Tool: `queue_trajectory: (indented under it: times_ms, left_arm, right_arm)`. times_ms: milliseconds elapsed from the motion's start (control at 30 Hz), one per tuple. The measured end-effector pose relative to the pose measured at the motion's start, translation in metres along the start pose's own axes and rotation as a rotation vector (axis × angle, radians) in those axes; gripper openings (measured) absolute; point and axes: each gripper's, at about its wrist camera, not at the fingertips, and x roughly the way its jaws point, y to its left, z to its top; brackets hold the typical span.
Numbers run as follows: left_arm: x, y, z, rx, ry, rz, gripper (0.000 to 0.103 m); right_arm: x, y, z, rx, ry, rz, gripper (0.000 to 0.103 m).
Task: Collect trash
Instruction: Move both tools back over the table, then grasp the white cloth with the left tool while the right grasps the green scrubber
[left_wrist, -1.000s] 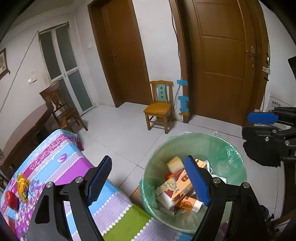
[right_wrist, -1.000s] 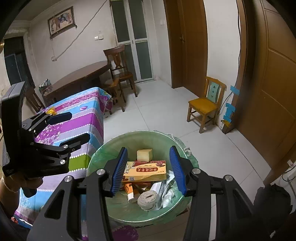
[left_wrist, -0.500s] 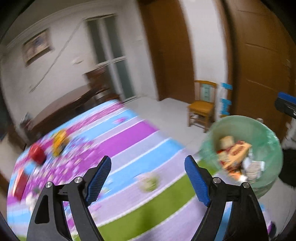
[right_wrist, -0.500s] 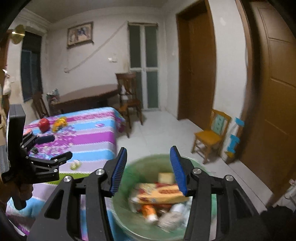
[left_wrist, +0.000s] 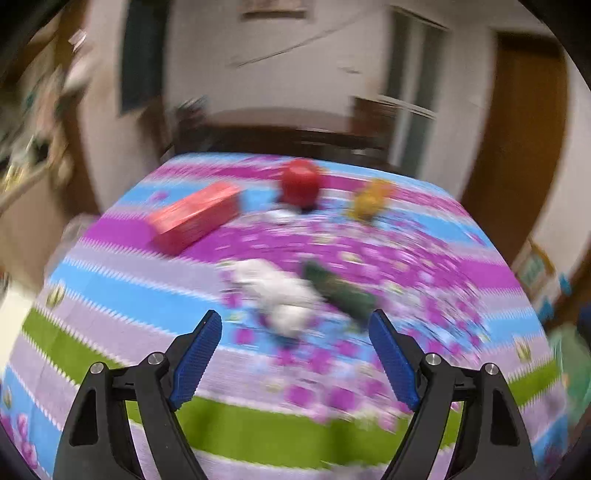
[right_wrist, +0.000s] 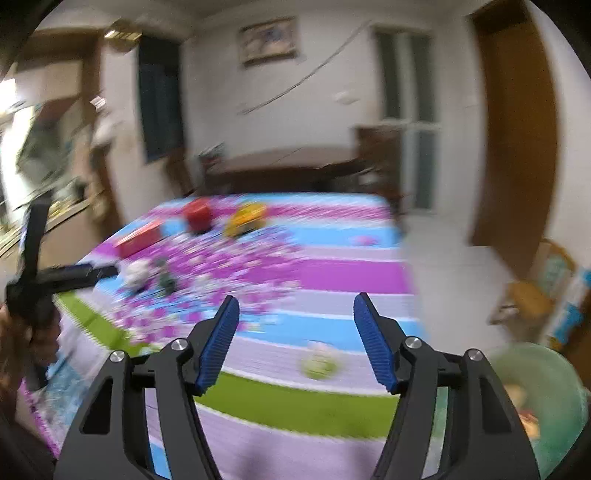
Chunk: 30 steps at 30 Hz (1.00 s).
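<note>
Both views blurred. Left gripper (left_wrist: 295, 354) over striped desk (left_wrist: 110, 295), fingers wide apart and empty; ahead, left to right: red box (left_wrist: 195, 218), white crumpled trash (left_wrist: 277, 291) touching dark green wrapper (left_wrist: 340, 291), red round item (left_wrist: 300, 181), yellow item (left_wrist: 371, 199). Right gripper (right_wrist: 295, 343) fingers opening, nothing between; green-lined bin (right_wrist: 546, 398) at far right beside desk.

cloth (left_wrist: 258, 435): matt woven fabric | tongs (left_wrist: 295, 354): ribbed blue pads, probably rubber
</note>
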Motion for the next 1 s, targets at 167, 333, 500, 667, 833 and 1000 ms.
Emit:
queue_trajectory:
  times_ms: [167,333,500,667,833,1000]
  left_arm:
    - [0.03,0.033,0.019,-0.098,0.06,-0.044,0.082]
    - [0.065,0.034,0.031,-0.137,0.13,-0.088,0.082]
    - [0.094,0.033,0.032,-0.193,0.201,-0.122,0.08]
    - [0.101,0.035,0.035,-0.18,0.212,-0.146,0.067]
    - [0.104,0.033,0.034,-0.167,0.215,-0.176,0.052]
    - [0.095,0.025,0.033,-0.131,0.212,-0.202,0.033]
  right_arm:
    - [0.079,0.049,0.018,-0.152,0.178,0.165,0.064]
    - [0.126,0.078,0.031,-0.272,0.252,0.289,0.064]
    - [0.15,0.112,0.036,-0.434,0.305,0.375,0.064]
    - [0.181,0.13,0.036,-0.486,0.339,0.399,0.057]
    - [0.199,0.138,0.033,-0.485,0.361,0.428,0.031]
    - [0.181,0.129,0.029,-0.428,0.344,0.375,0.017]
